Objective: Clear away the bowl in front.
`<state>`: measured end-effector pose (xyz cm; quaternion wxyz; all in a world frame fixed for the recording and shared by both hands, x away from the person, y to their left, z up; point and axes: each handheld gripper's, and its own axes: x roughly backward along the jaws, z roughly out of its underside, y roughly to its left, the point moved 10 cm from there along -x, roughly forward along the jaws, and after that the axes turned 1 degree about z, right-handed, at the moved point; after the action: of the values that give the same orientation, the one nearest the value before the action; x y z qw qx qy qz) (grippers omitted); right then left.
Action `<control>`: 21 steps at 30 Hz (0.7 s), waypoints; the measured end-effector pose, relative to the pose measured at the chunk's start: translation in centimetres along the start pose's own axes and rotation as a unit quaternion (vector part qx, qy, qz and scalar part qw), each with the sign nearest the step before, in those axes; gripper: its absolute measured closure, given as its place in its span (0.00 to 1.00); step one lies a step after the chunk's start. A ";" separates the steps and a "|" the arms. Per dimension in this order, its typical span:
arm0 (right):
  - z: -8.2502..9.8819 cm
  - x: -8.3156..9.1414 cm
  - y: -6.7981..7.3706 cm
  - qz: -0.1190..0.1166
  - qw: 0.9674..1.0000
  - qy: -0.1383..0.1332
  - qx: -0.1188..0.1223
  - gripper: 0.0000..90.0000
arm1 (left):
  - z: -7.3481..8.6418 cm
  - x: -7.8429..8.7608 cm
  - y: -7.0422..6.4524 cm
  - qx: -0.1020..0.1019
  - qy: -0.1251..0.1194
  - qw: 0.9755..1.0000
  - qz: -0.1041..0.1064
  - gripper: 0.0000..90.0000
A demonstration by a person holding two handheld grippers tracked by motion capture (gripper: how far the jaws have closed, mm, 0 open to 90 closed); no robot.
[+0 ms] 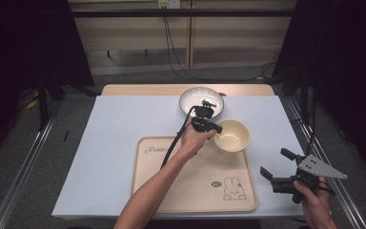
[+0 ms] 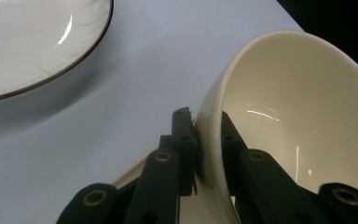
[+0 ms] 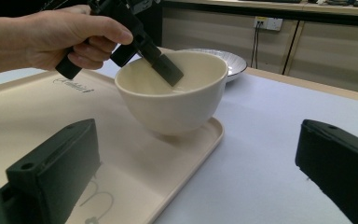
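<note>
High view: our left tongs (image 1: 213,128) pinch the near rim of a cream bowl (image 1: 233,135), one jaw inside, one outside. Bowl sits at the far-right corner of a beige tray (image 1: 157,191) on the bench (image 1: 109,143), w/ a dark-rimmed plate (image 1: 190,98) just beyond. Right tongs (image 1: 276,168) hang spread wide, well apart, near the bench's right edge.
</note>
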<state>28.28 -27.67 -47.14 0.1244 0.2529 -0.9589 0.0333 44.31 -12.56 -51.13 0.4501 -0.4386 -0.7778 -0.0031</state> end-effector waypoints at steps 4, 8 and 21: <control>0.0 0.0 0.0 -0.001 1.000 0.002 0.000 0.00 | 0.2 -0.5 0.0 0.003 -0.001 1.000 0.000 0.91; 0.1 0.0 0.1 -0.002 1.000 0.004 0.000 0.00 | 0.2 -0.8 0.2 -0.002 0.004 1.000 -0.001 0.91; 0.0 0.0 0.1 -0.005 1.000 0.002 0.000 0.00 | 0.5 -1.7 0.0 -0.003 -0.001 1.000 -0.007 0.91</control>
<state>28.24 -27.60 -47.19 0.1268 0.2576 -0.9573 0.0328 44.32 -13.54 -52.64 0.4477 -0.4343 -0.7816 -0.0083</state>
